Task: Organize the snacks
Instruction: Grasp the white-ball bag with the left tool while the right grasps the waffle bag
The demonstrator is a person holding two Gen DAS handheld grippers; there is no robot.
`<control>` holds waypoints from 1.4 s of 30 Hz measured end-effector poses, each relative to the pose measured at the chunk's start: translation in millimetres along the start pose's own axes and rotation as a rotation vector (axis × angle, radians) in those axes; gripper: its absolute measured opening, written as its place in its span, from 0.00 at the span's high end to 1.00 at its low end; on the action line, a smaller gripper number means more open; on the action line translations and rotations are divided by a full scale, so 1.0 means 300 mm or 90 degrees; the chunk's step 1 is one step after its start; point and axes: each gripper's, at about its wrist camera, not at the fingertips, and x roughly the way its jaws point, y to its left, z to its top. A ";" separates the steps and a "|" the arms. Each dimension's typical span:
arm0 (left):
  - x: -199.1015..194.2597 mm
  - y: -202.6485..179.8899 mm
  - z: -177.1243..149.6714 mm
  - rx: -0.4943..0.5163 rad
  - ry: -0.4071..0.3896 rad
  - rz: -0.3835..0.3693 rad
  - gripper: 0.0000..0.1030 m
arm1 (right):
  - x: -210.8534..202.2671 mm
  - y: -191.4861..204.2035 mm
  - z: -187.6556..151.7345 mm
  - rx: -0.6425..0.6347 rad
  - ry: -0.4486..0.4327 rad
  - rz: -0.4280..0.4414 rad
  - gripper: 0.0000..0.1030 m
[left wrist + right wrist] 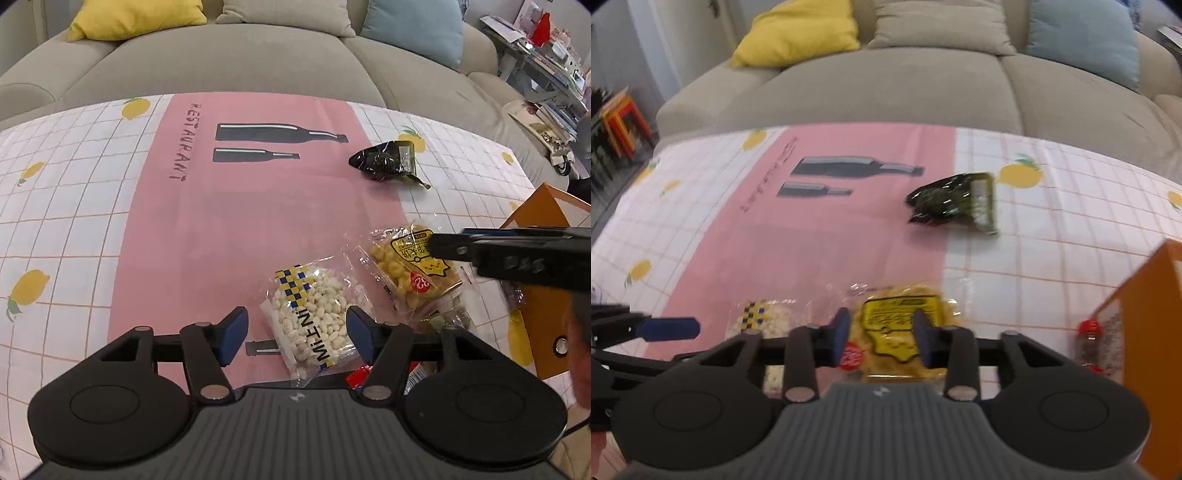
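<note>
Yellow snack bag (897,332): clear packet of yellow puffs with a yellow label, lying on the counter (1052,240) between the right gripper's (881,338) fingers; the blue pads sit at either side of the label, spread about as wide as it, and whether they touch the packet cannot be told through the blur.
White snack bag (314,325): clear packet of pale puffs with a blue-and-yellow checker mark, flat on the pink strip between the left gripper's (297,332) fingers; the fingers stand wide apart with a gap at the left pad, the right pad at the packet's edge, nothing gripped.
Bags together: the yellow bag (413,273) lies just right of the white one, their clear edges touching or overlapping; in the right wrist view the white bag (764,317) shows left of the right fingers.
Right gripper from the left camera: its dark fingers (450,249) reach in from the right over the yellow bag's label.
Dark snack packet (386,160): black and green wrapper, well beyond both pairs of fingers, at the border of the pink strip and the white grid.
Orange box (1145,295): to the right of the right fingers, a red-capped item (1087,332) beside its wall.
Cloth: white grid with lemons, pink centre with bottle prints (273,133).
Background: beige sofa (240,59) beyond the counter with yellow cushion (136,16) and blue cushion (417,29).
</note>
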 end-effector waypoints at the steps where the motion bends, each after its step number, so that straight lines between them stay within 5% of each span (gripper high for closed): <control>1: 0.001 -0.001 0.000 0.006 -0.005 0.001 0.25 | -0.013 -0.017 0.001 0.010 -0.003 0.001 0.57; 10: 0.083 -0.061 0.005 0.011 0.044 0.025 0.18 | -0.021 -0.081 -0.020 0.019 0.009 0.019 0.35; 16: 0.137 -0.076 0.012 -0.093 0.061 0.054 0.14 | 0.010 -0.107 -0.012 0.058 0.018 0.032 0.33; 23: 0.187 -0.098 0.027 -0.139 0.061 0.083 0.06 | 0.047 -0.140 -0.010 0.105 0.034 0.051 0.33; 27: 0.208 -0.112 0.024 -0.125 0.053 0.085 0.05 | 0.066 -0.139 -0.008 0.117 0.042 0.062 0.30; 32: 0.228 -0.157 0.006 -0.033 0.046 0.122 0.04 | 0.082 -0.126 -0.003 0.109 0.045 0.062 0.20; 42: 0.190 -0.063 -0.014 -0.058 0.049 0.115 0.10 | 0.148 -0.082 0.001 0.067 0.075 0.007 0.10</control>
